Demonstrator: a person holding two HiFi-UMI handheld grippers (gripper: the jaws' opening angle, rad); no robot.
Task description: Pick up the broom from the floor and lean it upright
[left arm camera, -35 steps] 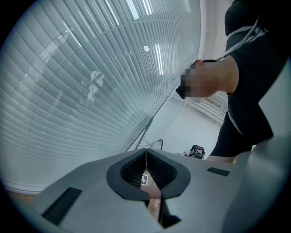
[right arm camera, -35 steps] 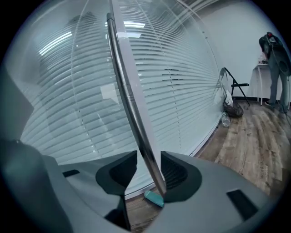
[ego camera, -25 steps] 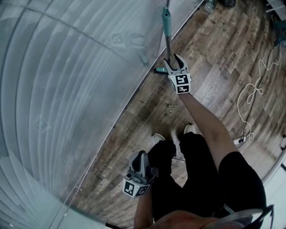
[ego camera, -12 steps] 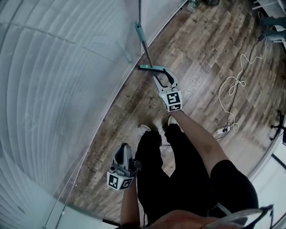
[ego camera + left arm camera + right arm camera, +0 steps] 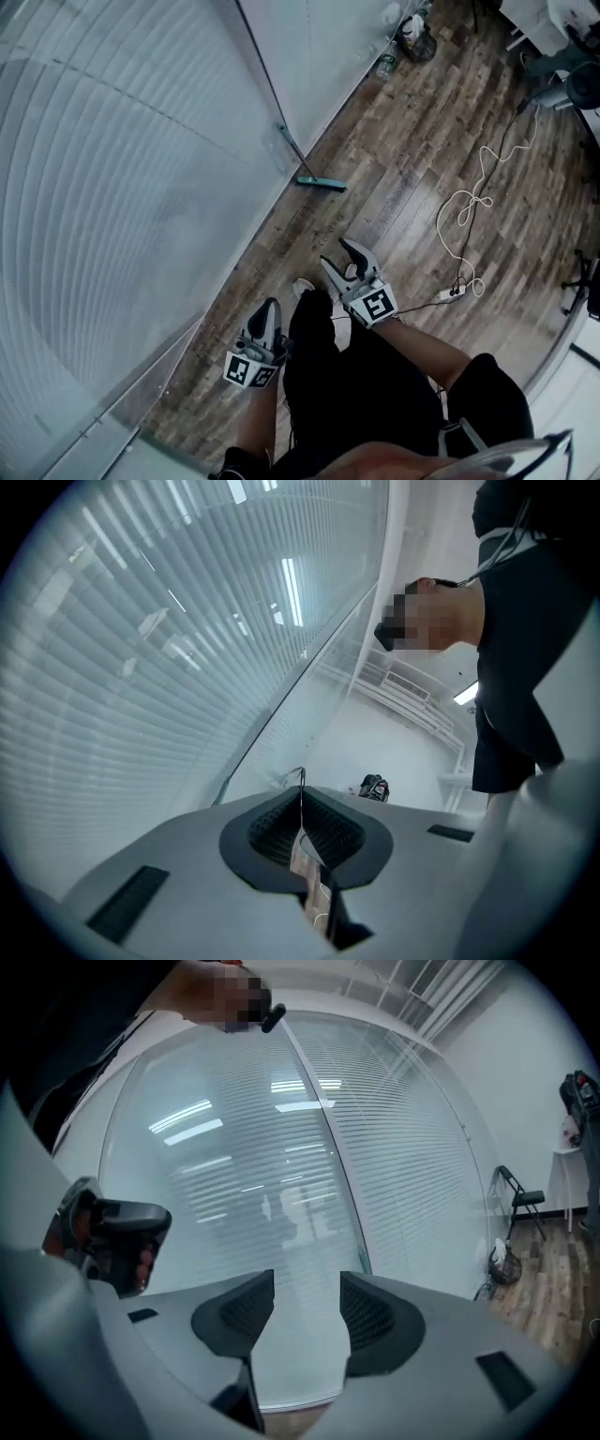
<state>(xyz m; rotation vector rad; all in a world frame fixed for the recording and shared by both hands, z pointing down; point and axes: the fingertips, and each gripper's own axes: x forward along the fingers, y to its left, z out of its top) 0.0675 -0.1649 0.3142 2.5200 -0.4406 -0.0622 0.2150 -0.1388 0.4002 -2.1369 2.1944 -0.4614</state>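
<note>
The broom (image 5: 292,152) stands upright with its thin handle leaning on the glass wall, and its teal head (image 5: 321,182) rests on the wooden floor. My right gripper (image 5: 340,255) is well back from it, near my feet, open with nothing between its jaws. In the right gripper view the right gripper (image 5: 307,1290) shows a wide gap and faces the glass. My left gripper (image 5: 269,310) hangs by my left leg. Its jaws (image 5: 301,803) are pressed together and hold nothing.
A glass wall with blinds (image 5: 122,187) runs along the left. A white cable (image 5: 469,208) loops across the floor to a power strip (image 5: 451,293). Bottles and a bin (image 5: 409,26) sit at the far corner. A folding chair (image 5: 517,1199) stands at the right.
My right gripper has let go of the broom handle and drawn back toward my body. The broom stays leaning on the glass. The left gripper has barely moved.
</note>
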